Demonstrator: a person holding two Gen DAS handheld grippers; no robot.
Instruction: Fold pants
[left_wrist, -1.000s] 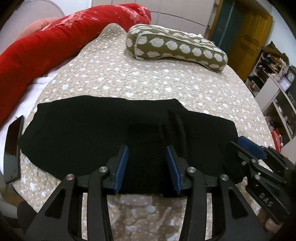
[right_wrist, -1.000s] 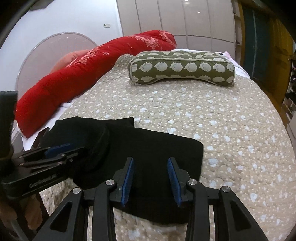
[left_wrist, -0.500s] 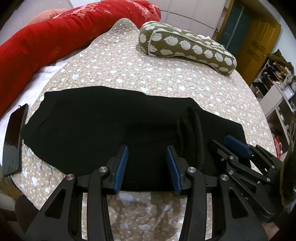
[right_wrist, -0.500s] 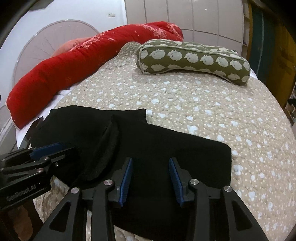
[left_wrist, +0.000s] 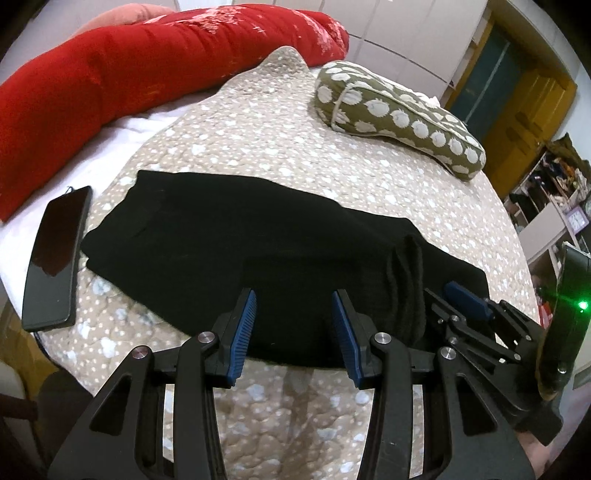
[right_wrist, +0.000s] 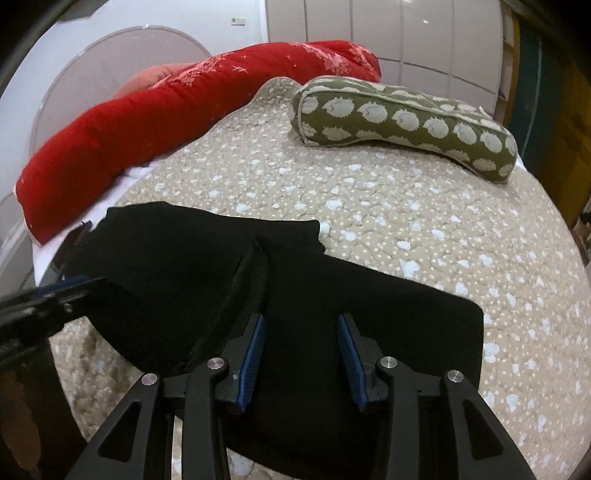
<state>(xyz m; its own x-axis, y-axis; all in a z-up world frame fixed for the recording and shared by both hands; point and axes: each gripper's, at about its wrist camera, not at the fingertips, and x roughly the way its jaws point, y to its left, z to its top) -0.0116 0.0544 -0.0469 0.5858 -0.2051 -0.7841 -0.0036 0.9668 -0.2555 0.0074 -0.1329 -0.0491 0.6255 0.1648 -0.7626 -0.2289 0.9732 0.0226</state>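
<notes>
- Black pants (left_wrist: 236, 236) lie flat across the near part of the bed's quilted cover (left_wrist: 280, 147), already doubled over, with a raised fold ridge where layers overlap.
- Left gripper (left_wrist: 293, 328) hovers at the near hem, jaws apart, nothing between them.
- Right gripper (right_wrist: 301, 354) hangs over the garment's right end, jaws likewise apart and empty, probably lined up for the next fold.
- Phone (left_wrist: 55, 258) sits just left of the cloth; spotted pillow (right_wrist: 406, 118) and red duvet (right_wrist: 184, 110) lie well apart, leaving room.
</notes>
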